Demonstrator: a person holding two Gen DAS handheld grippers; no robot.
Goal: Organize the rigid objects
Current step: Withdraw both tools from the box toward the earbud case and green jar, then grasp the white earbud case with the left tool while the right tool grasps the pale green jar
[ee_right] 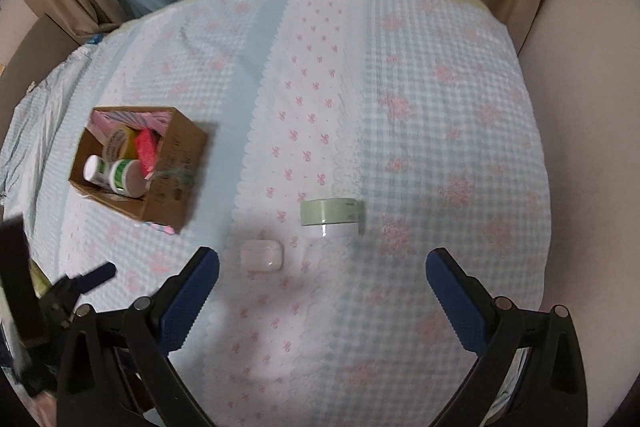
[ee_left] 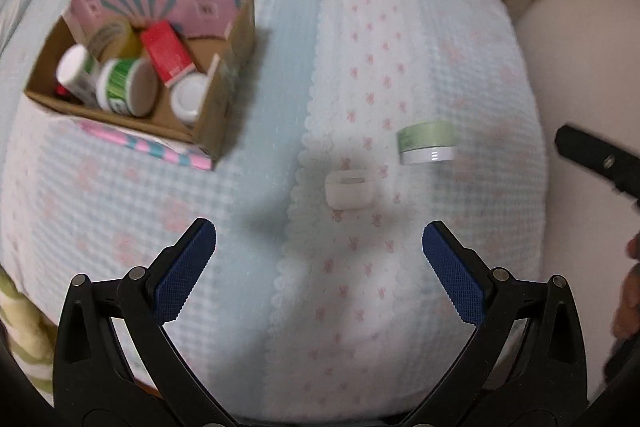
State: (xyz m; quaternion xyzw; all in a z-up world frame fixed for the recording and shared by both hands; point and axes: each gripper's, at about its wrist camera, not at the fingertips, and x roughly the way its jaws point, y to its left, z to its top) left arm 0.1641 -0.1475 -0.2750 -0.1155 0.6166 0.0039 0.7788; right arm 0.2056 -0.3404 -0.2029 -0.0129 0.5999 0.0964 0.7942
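White earbud case [ee_left: 347,190] and green-lidded jar [ee_left: 426,143] lie on the bed [ee_left: 460,27], well apart from the cardboard box [ee_left: 224,83]. Left gripper [ee_left: 319,241] and right gripper [ee_right: 322,269]: jaws wide open, empty. Centre the jaws over one item, descend squarely, close on its flat sides.

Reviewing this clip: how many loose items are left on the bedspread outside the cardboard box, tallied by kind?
White earbud case: 1
Green-and-white jar: 1
Total outside the cardboard box: 2
Both sit apart on the bedspread; neither is gripped.
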